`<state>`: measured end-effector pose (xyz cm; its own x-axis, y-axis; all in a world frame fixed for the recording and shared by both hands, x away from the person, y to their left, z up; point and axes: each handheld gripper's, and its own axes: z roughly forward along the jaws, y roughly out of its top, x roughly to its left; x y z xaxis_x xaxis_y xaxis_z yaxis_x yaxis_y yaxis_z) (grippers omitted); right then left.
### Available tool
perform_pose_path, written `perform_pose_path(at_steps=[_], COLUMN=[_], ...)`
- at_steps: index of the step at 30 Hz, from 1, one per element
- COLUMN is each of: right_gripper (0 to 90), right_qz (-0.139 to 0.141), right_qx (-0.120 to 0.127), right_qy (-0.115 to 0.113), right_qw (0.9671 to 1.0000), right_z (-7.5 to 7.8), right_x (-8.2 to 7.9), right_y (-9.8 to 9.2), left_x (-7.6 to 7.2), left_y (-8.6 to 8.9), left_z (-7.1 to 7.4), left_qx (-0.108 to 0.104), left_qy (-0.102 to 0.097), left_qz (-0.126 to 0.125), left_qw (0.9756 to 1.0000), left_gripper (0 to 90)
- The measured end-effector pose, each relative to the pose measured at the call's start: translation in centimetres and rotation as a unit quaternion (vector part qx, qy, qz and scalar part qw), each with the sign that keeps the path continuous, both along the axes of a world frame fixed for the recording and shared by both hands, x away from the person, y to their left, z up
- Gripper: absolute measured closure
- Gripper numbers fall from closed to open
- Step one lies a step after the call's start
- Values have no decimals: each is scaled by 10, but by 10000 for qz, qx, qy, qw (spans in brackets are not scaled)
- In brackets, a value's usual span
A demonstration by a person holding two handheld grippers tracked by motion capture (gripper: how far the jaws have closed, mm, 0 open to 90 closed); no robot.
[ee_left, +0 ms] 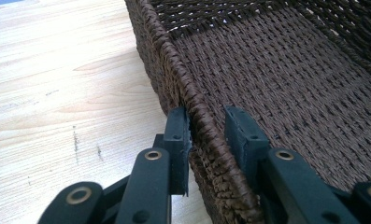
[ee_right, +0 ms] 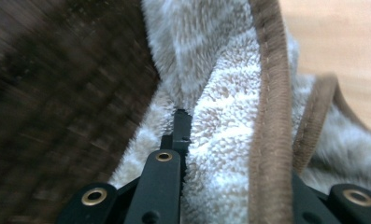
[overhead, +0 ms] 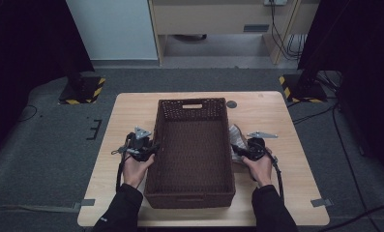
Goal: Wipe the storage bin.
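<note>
A dark brown wicker basket [overhead: 193, 100] stands empty in the middle of the wooden table [overhead: 131, 111]. My left gripper [overhead: 155, 147] is at its left wall. In the left gripper view that gripper [ee_left: 206, 135] straddles the basket's rolled rim [ee_left: 174, 60], one jaw outside and one inside, pads against it. A beige fluffy towel [overhead: 236, 135] with brown edging hangs just outside the basket's right wall. My right gripper [overhead: 236, 149] is shut on it. In the right gripper view the towel [ee_right: 211, 56] is bunched in the right gripper [ee_right: 230, 140] and hides one jaw. The basket wall [ee_right: 57, 93] is blurred at the left.
A small round grommet [overhead: 231, 104] sits in the tabletop behind the basket's right corner. Bare wood lies on both sides of the basket. Stand bases with yellow-black tape [overhead: 83, 89] are on the grey floor beyond the table.
</note>
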<state>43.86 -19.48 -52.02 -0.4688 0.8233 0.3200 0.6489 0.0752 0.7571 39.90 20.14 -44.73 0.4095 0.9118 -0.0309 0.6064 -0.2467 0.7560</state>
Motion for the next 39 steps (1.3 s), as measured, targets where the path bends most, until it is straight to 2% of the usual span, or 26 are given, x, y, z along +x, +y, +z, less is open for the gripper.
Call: perform_pose_path(at_steps=[1,3,4,6,8,9,11,12,14,17,20,24,25,27,30,31,33,36,38,39], right_gripper=[800,796,796,795,795,796,796,796,796,798,799,798,798,797,793,793,793,793,794,794], right_qz=[-39,-32,-18,-22,21,51,183,234,328,329,211,113,68,-4,62,65,98,295,461,510], right_qx=[84,4,26,307,613,695,677,677,585,502,490,-65,-76,98,11,114,372,823,940,909], right_qy=[-7,-39,-98,-289,-564,-612,-790,-793,-736,-574,-414,-68,6,9,-44,-79,-318,-583,-690,-723], right_qw=[10000,10000,9999,9991,9965,9957,9944,9943,9950,9965,9977,9999,9999,10000,10000,9999,9988,9945,9921,9919], right_z=[-2,3,10,28,51,59,73,76,72,53,35,9,2,-4,8,15,33,63,73,75], right_x=[0,-1,-2,-4,-8,-11,-17,-20,-24,-25,-24,-19,-19,-18,-19,-20,-23,-35,-43,-46], right_y=[-1,-2,-4,-9,-15,-16,-16,-15,-11,-7,-7,-3,-2,-4,-6,-8,-13,-17,-16,-14], left_x=[0,0,-1,-4,-9,-12,-18,-22,-27,-31,-30,-29,-29,-28,-28,-28,-28,-28,-28,-28], left_y=[1,2,4,7,8,9,10,9,8,7,6,4,4,2,0,0,0,0,0,0], left_z=[0,0,0,4,9,12,16,17,16,12,9,8,8,8,9,9,9,9,9,9], left_qx=[-9,-8,26,-151,-171,-149,-100,-35,32,74,-71,-87,-113,-73,-24,-28,-41,-38,-35,-38], left_qy=[-11,-83,-138,-229,-278,-303,-311,-287,-209,-77,1,-21,-29,-31,-13,-1,10,10,6,2], left_qz=[-25,-74,-103,-137,-165,-175,-190,-211,-269,-335,-246,-118,-51,16,92,107,122,121,123,125], left_qw=[10000,9999,9998,9995,9993,9993,9993,9994,9994,9994,9997,9999,9999,10000,10000,9999,9999,9999,9999,9999], left_gripper=[688,650,602,513,481,472,474,488,534,597,634,665,676,690,703,705,707,707,707,708])
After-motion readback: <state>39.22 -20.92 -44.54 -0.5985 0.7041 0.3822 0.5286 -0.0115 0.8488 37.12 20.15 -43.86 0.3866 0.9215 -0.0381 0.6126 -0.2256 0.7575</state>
